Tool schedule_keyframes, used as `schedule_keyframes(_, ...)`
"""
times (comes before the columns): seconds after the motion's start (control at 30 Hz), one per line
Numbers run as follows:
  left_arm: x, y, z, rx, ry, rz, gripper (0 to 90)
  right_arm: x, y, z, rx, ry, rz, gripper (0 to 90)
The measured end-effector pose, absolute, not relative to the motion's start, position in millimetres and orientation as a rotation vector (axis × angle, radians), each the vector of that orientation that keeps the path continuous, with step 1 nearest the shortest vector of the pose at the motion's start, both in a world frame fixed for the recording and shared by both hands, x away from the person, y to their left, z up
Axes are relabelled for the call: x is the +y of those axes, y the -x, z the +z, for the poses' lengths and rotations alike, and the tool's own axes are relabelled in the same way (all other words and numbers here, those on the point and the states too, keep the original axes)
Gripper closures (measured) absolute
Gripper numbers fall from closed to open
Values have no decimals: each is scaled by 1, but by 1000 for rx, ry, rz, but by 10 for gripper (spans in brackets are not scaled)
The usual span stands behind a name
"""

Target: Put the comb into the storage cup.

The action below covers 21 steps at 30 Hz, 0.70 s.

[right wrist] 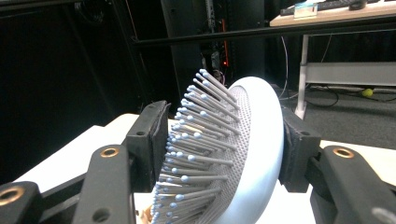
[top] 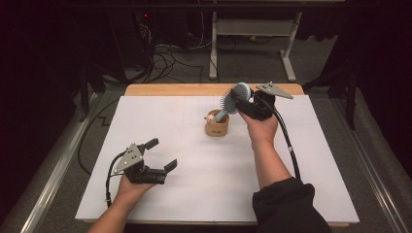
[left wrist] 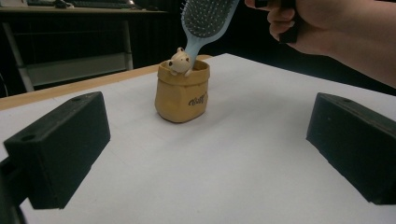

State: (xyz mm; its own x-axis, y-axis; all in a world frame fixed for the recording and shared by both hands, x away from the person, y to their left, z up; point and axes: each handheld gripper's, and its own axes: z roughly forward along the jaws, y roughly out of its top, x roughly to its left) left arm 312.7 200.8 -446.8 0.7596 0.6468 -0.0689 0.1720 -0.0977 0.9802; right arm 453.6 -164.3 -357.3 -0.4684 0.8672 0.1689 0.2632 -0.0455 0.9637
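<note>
A light blue hairbrush (top: 232, 100) leans with its handle in a small tan pouch-shaped cup (top: 217, 126) at the back middle of the white board. A little bear figure sits on the cup's rim (left wrist: 179, 60). My right gripper (top: 244, 101) is shut on the brush head (right wrist: 254, 140): the bristle tips meet one pad and the rounded back lies against the other. In the left gripper view the brush (left wrist: 205, 18) rises out of the cup (left wrist: 182, 95). My left gripper (top: 163, 154) rests near the front left, open and empty, with its jaws (left wrist: 205, 140) pointed at the cup.
The white board (top: 204, 184) covers a wooden table whose edge (top: 170, 90) shows at the back. Behind it on the floor are cables (top: 165, 58) and a desk frame (top: 252, 43). The person's right forearm (top: 267, 165) crosses the right half of the board.
</note>
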Motion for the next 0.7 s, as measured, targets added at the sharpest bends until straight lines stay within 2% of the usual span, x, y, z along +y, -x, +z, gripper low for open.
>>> schedule_keyframes(0.7, 201, -312, -447, 662, -1661, 454, 1, -174, -460, -362, 1721, -1264, 1506, 364)
